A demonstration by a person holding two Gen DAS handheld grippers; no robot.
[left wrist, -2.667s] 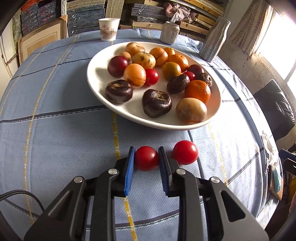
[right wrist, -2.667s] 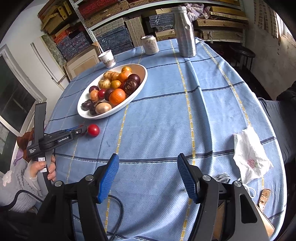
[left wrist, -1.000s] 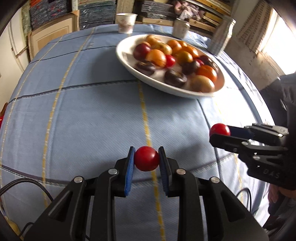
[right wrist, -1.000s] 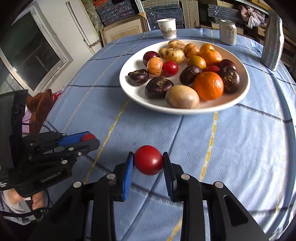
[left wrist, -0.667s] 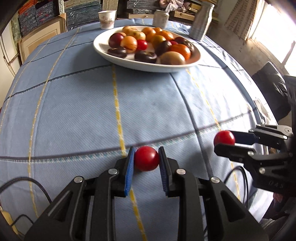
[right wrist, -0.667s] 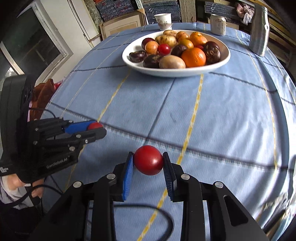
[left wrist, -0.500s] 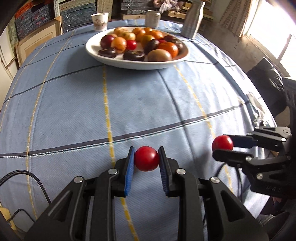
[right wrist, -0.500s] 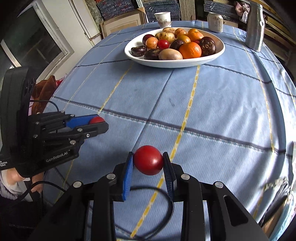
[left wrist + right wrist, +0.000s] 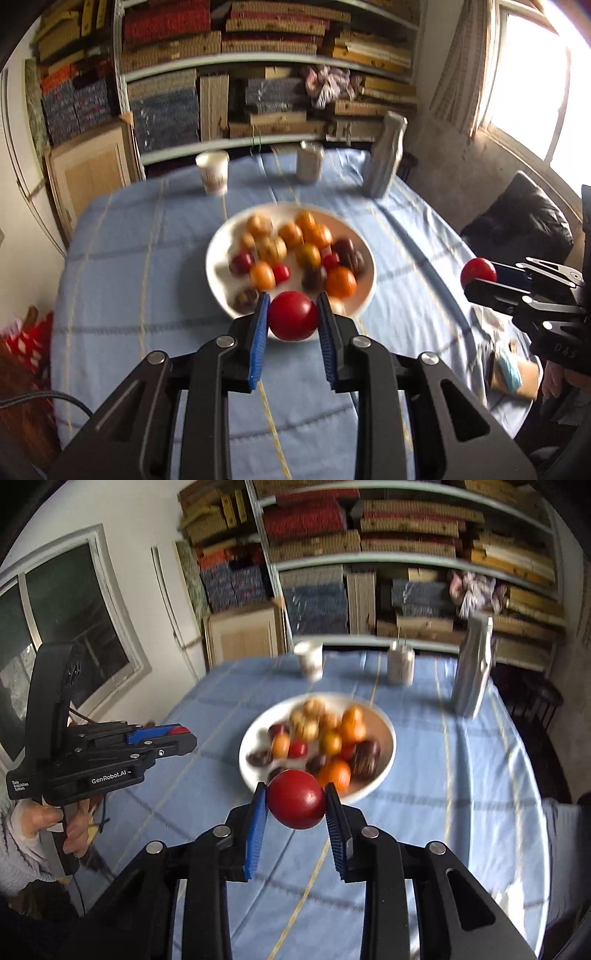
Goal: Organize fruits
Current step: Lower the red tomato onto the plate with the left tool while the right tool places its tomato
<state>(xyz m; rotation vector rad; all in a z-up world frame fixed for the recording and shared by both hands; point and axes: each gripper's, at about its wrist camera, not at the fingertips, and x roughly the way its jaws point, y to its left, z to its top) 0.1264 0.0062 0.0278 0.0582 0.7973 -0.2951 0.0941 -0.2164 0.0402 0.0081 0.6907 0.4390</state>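
Observation:
My left gripper (image 9: pixel 292 317) is shut on a red tomato (image 9: pixel 293 315), held in the air above the near part of the blue table. My right gripper (image 9: pixel 296 805) is shut on a second red tomato (image 9: pixel 296 798), also raised. Each gripper shows in the other view: the right one (image 9: pixel 476 275) at the right edge, the left one (image 9: pixel 177 734) at the left. A white plate (image 9: pixel 218 273) with several orange, red and dark fruits sits mid-table, blurred, beyond both grippers; it also shows in the right wrist view (image 9: pixel 384 771).
A paper cup (image 9: pixel 213 177), a white can (image 9: pixel 309 165) and a silver bottle (image 9: pixel 384 162) stand at the table's far edge. Shelves of stacked boxes fill the wall behind. A dark cushion (image 9: pixel 517 225) lies at the right, and small items (image 9: pixel 511 369) lie near the table's right edge.
Both grippers, each still holding its tomato, have risen and tilted up from the table; the shelves now show and the plate lies lower in view.

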